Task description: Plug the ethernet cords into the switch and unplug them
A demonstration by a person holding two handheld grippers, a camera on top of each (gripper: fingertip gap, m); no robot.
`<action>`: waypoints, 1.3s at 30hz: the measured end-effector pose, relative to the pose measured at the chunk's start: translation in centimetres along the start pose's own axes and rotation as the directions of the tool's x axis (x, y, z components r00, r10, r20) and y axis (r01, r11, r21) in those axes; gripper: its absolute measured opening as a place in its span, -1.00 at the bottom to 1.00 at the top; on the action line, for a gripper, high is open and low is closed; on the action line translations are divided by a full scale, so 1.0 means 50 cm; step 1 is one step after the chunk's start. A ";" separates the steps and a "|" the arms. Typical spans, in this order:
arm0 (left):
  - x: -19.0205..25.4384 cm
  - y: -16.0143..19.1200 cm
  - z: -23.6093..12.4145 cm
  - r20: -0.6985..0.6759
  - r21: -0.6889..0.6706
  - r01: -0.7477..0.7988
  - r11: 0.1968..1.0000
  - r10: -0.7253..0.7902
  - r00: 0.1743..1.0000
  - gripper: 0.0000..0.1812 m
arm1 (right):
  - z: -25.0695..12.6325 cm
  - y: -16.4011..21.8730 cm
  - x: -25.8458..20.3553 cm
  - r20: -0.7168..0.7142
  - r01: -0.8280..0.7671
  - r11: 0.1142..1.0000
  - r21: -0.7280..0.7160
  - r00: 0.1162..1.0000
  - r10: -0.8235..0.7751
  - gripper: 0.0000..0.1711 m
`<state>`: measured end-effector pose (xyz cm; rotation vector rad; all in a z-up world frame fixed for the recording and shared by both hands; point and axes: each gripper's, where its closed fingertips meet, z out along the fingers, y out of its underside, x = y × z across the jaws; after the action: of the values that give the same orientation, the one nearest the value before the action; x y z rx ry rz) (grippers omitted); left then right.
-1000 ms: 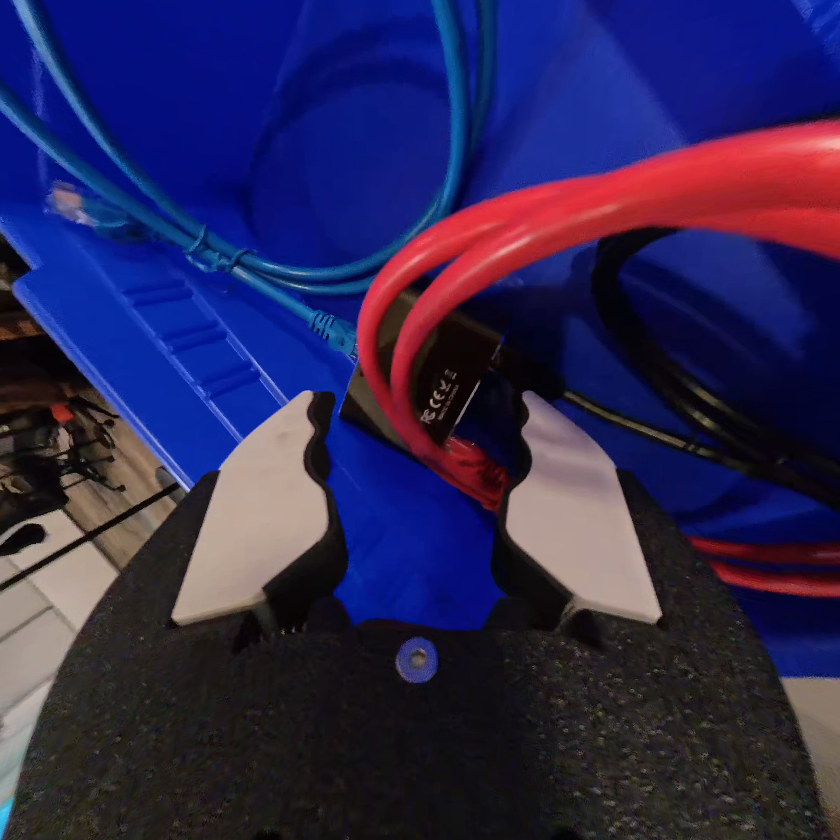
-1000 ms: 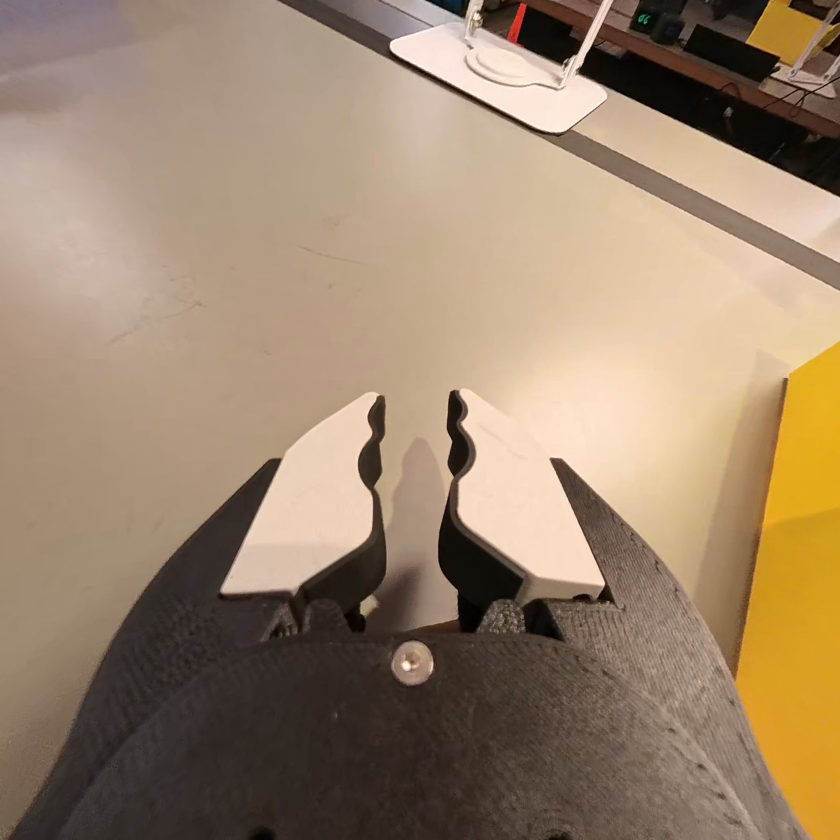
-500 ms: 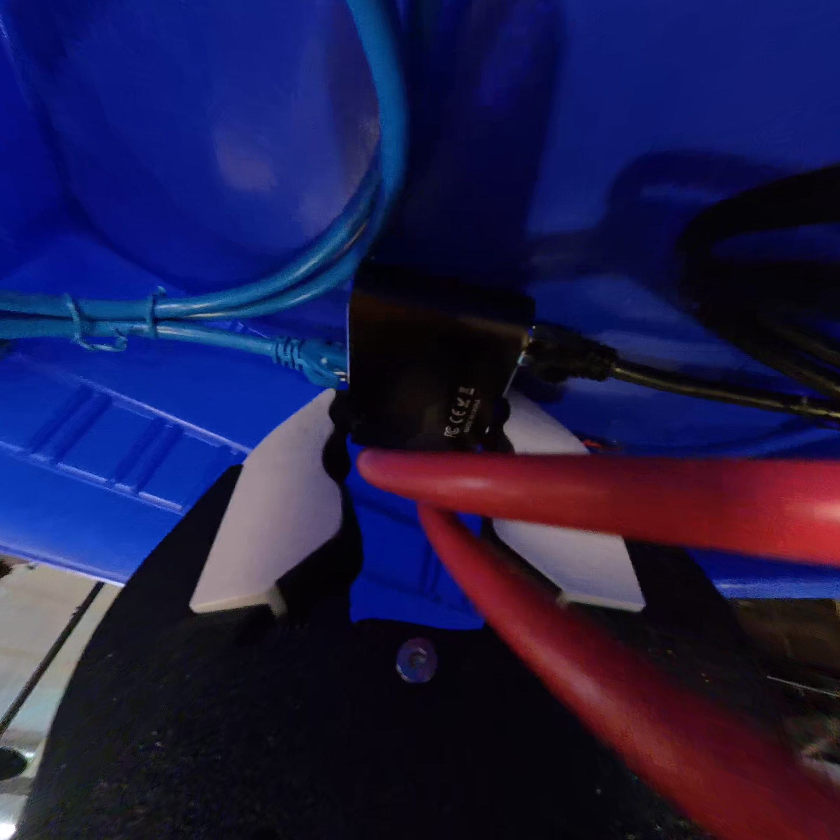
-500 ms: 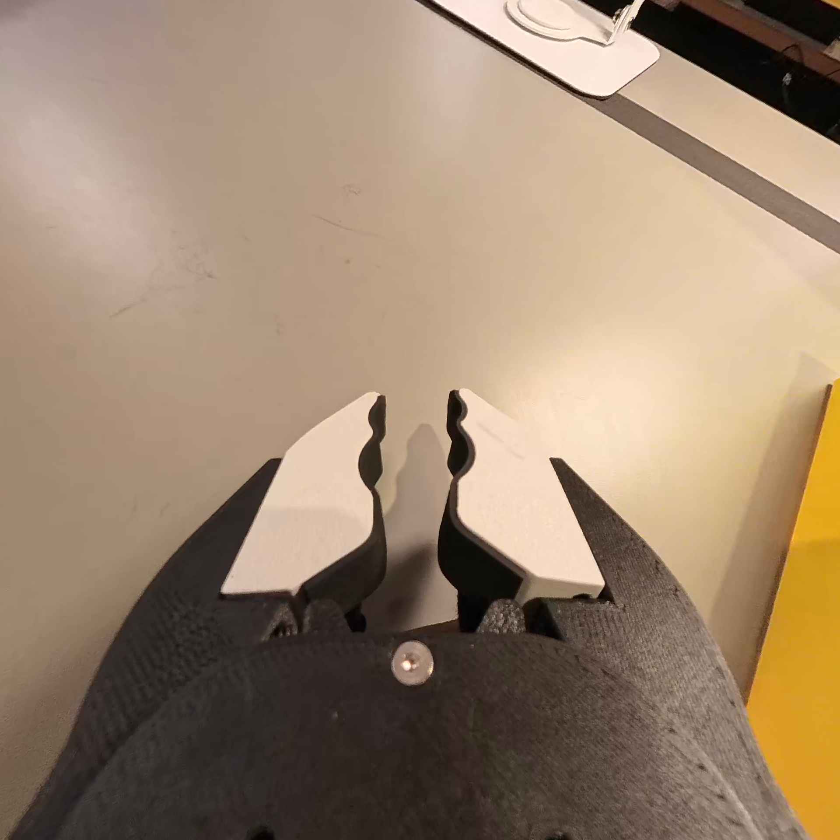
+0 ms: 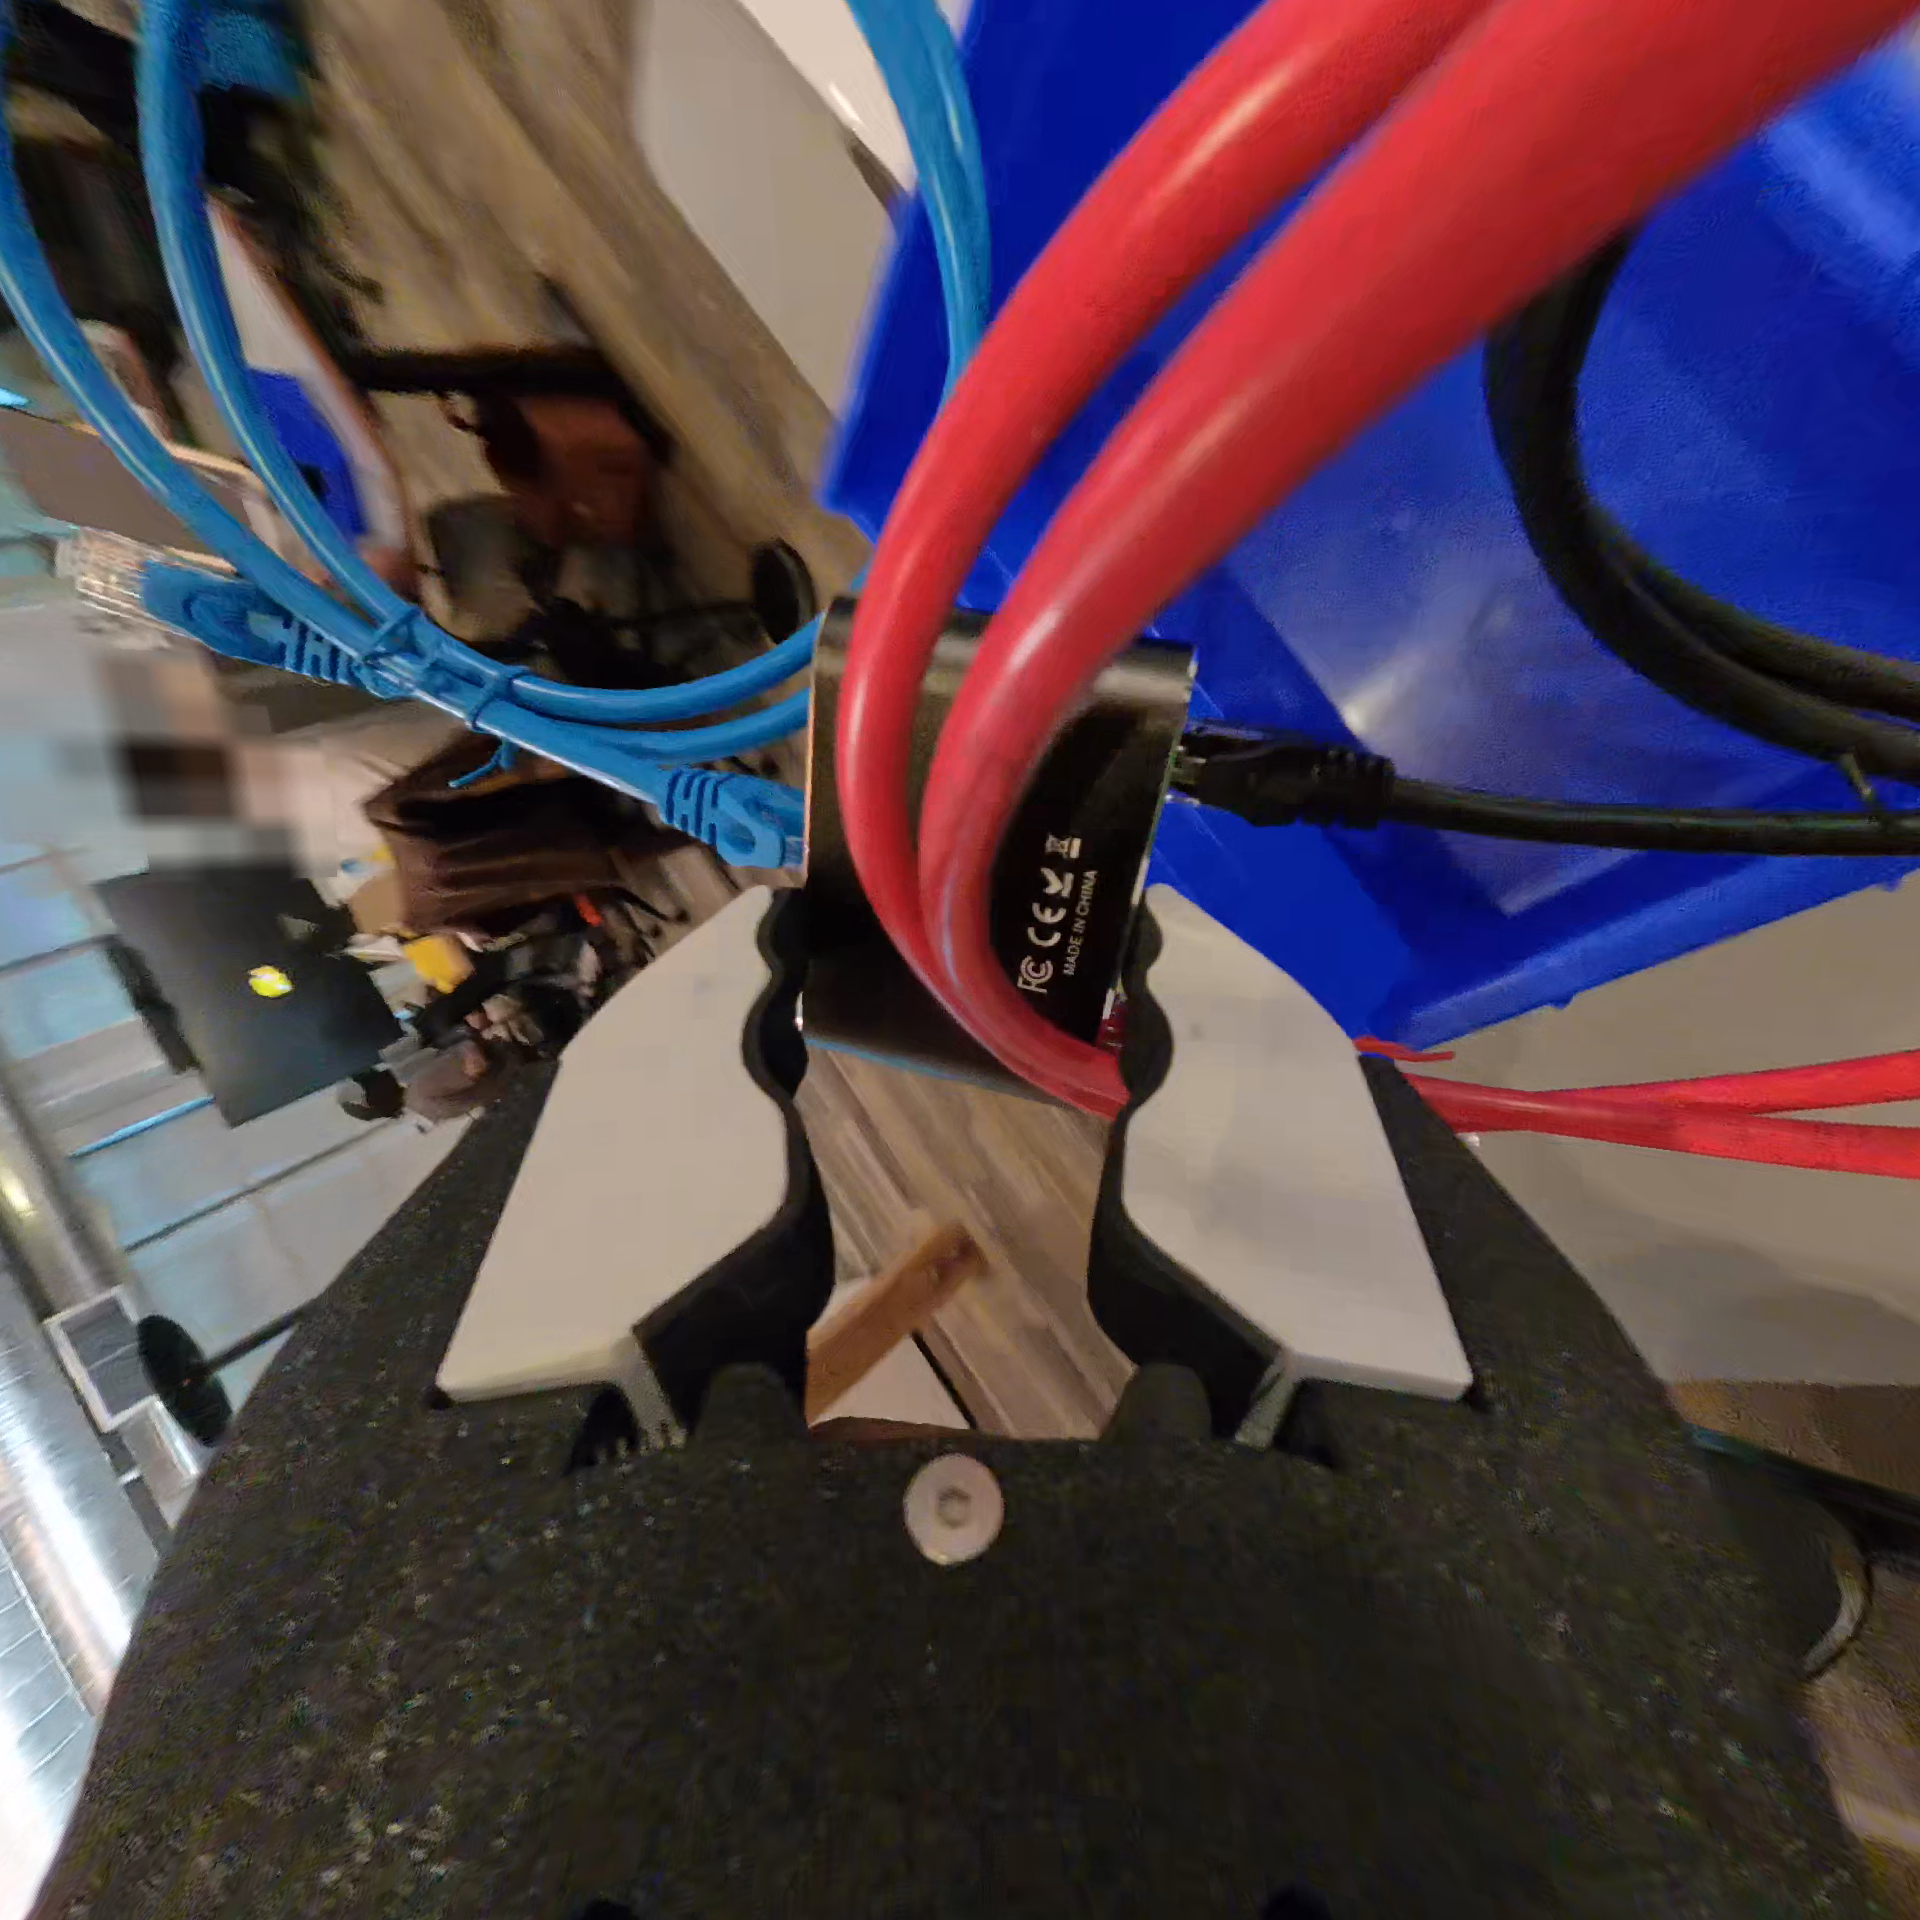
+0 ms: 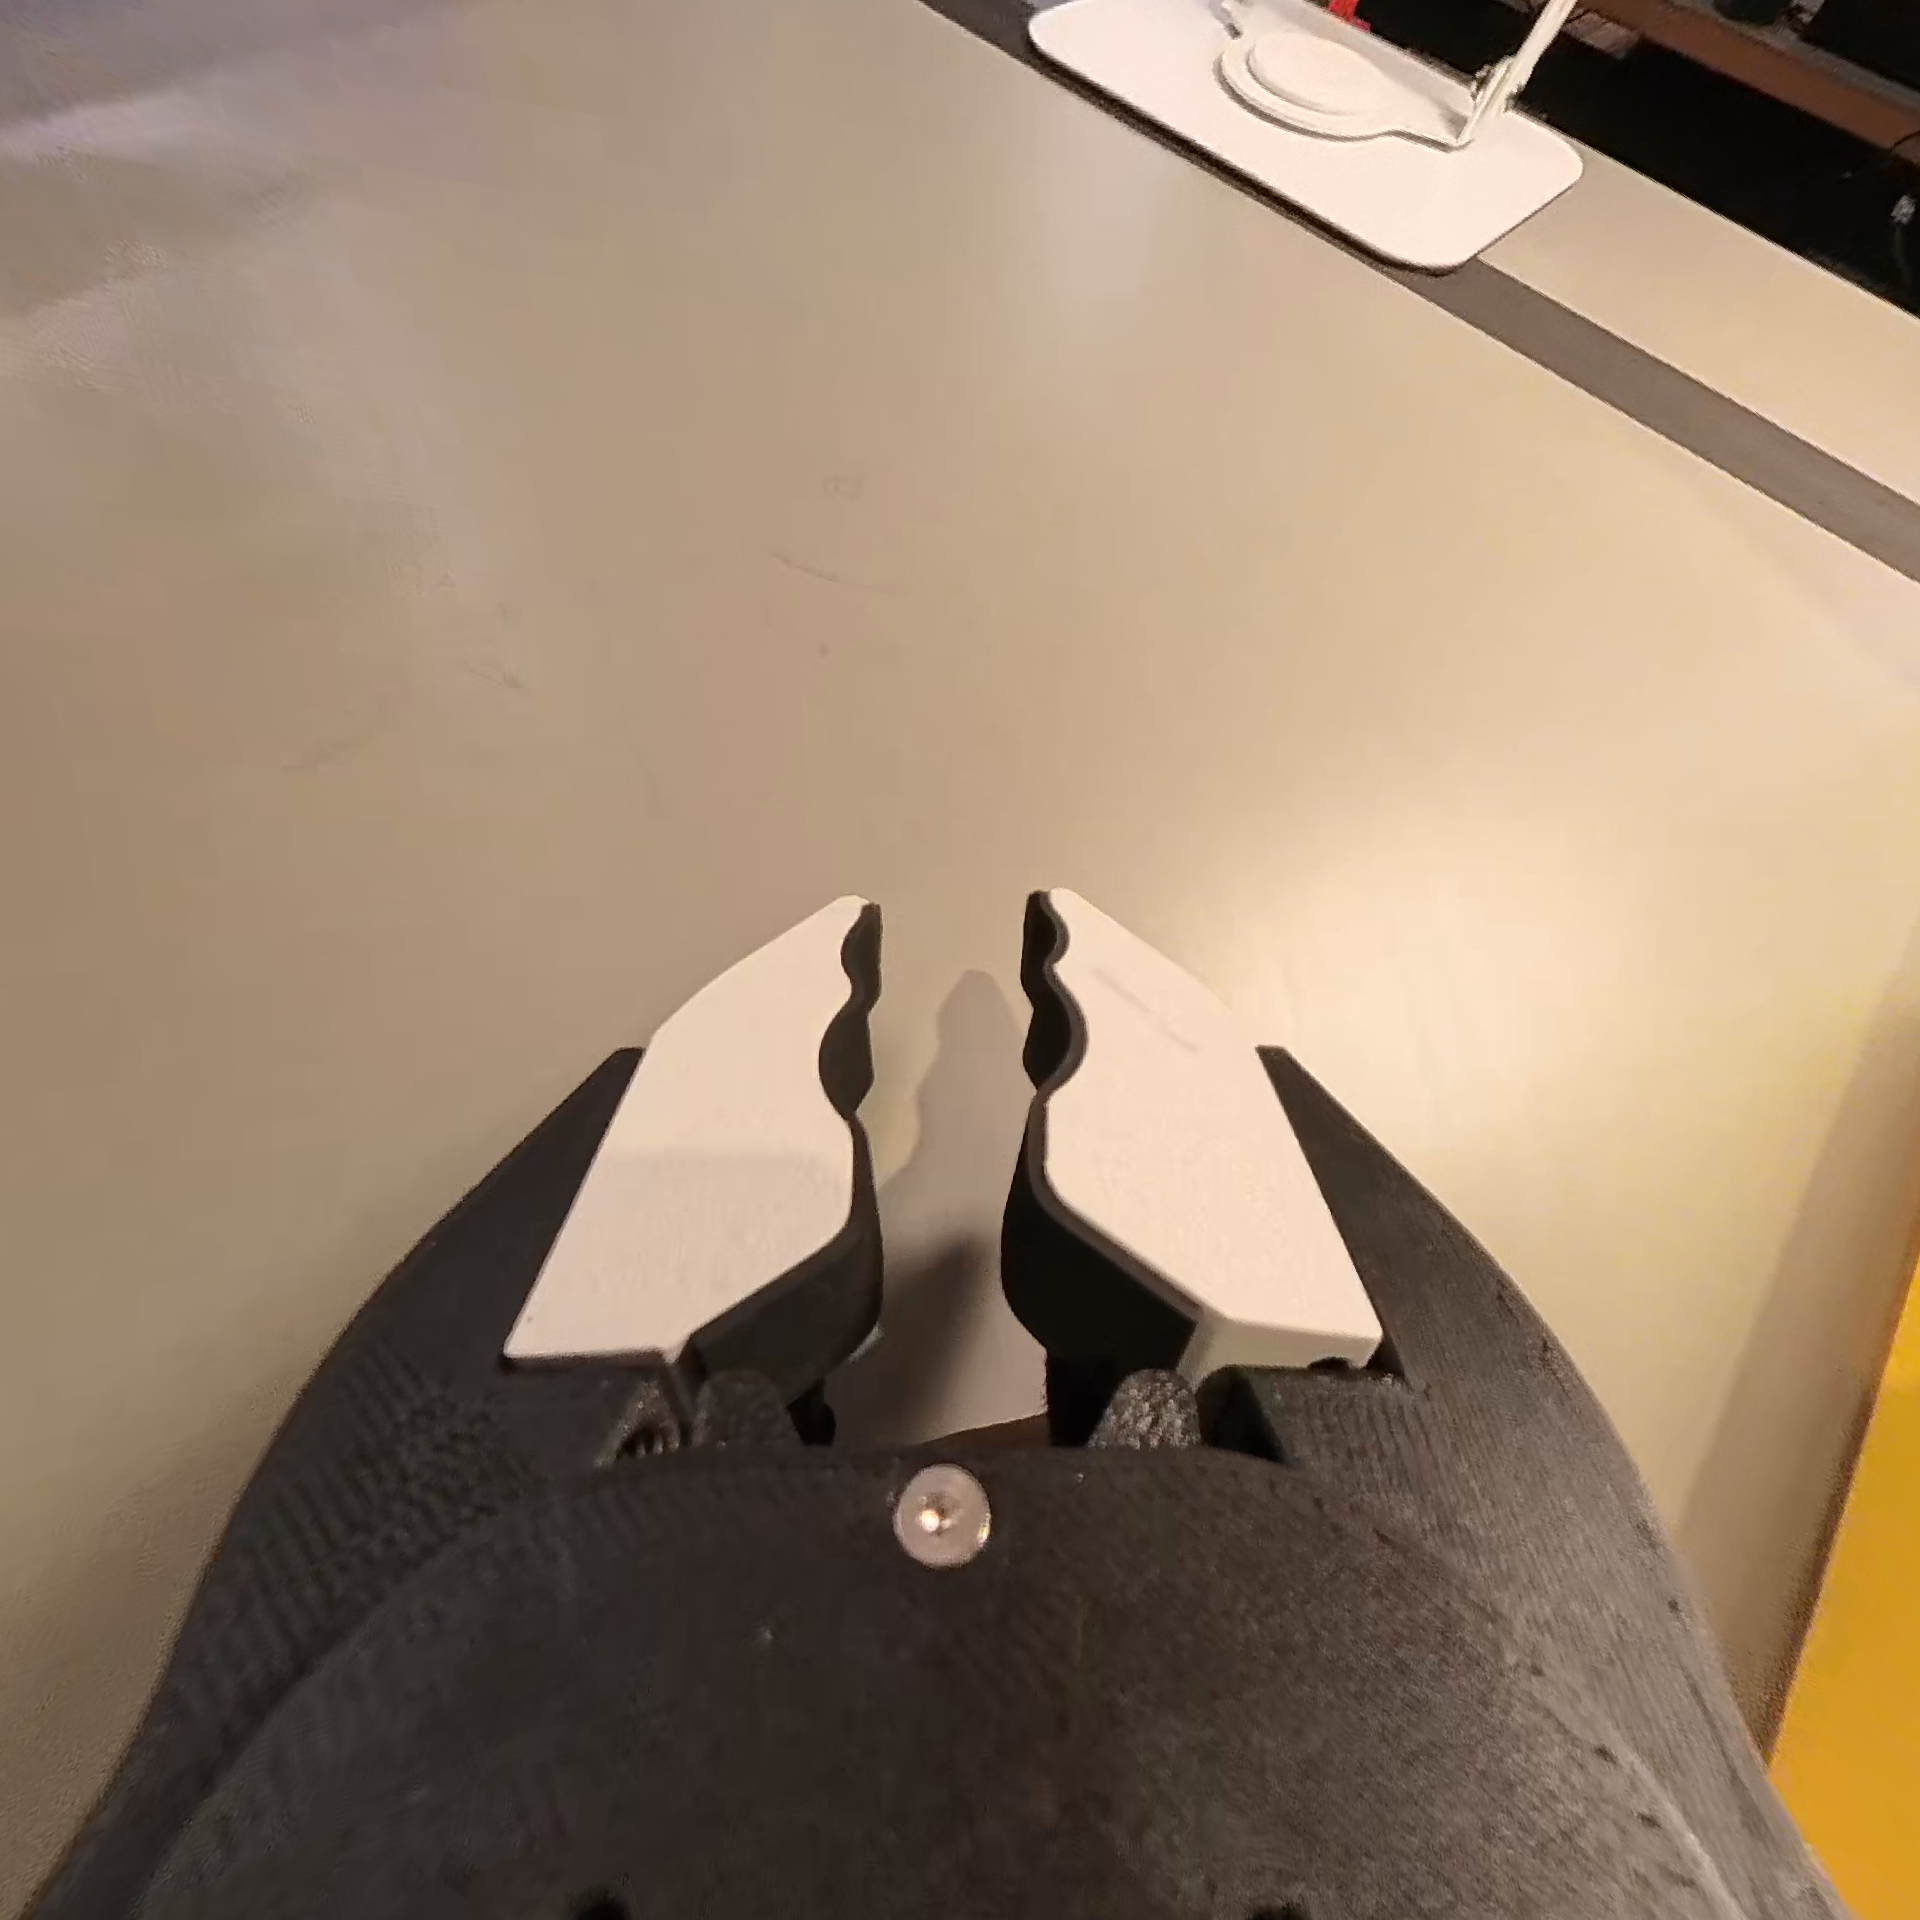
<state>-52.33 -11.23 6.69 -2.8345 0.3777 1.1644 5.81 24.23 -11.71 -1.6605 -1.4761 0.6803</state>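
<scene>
In the left wrist view my left gripper (image 5: 961, 966) is shut on a small black switch (image 5: 883, 935) and holds it up in the air. A blue ethernet cord (image 5: 727, 810) is plugged into its left side and a black cord (image 5: 1288, 779) into its right side. A red cord (image 5: 1091, 343) loops over the switch's face. A loose blue plug (image 5: 187, 613) dangles at the left. In the right wrist view my right gripper (image 6: 954, 914) is slightly open and empty above the beige table (image 6: 623, 520).
A blue bin (image 5: 1558, 520) stands behind the switch at the right. The room floor (image 5: 935, 1174) shows far below the left gripper. A white stand base (image 6: 1320, 135) lies at the table's far edge, and a yellow panel (image 6: 1860, 1558) is at the right. The gap from one gripper's tips to the other's is roughly 70 cm.
My left gripper has closed on the switch and lifted it out of the blue bin, cords trailing. The right gripper has drifted slightly over the table, its gap unchanged.
</scene>
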 end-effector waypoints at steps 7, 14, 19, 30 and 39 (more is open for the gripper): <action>0.075 -0.285 -0.213 0.003 0.453 -0.055 0.890 0.060 0.998 -0.34 | 0.025 -0.058 -0.033 0.079 0.017 0.999 0.052 0.997 -0.021 -0.69; 0.398 -0.633 -0.197 -0.116 0.704 -0.161 0.691 0.335 0.935 -0.34 | 0.039 -0.190 -0.044 0.054 0.136 0.978 0.159 0.988 -0.146 -0.68; 0.642 -0.768 -0.130 -0.265 0.730 -0.175 0.660 0.510 0.818 -0.34 | 0.030 -0.277 -0.040 0.021 0.191 0.952 0.238 0.979 -0.202 -0.70; 0.704 -0.789 -0.180 -0.330 0.867 0.023 0.498 0.538 0.776 -0.20 | 0.257 -0.269 -0.021 0.106 0.328 0.940 0.097 0.935 -0.337 -0.66; 0.660 -0.758 -0.150 -0.599 0.773 0.333 0.540 0.449 0.663 -0.17 | 0.262 -0.225 -0.044 0.236 0.215 0.975 0.060 0.946 -0.224 -0.67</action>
<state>-15.27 17.66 -12.62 -2.1525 0.8125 -0.3545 -11.49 24.88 -9.63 -1.3971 -1.7815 0.7986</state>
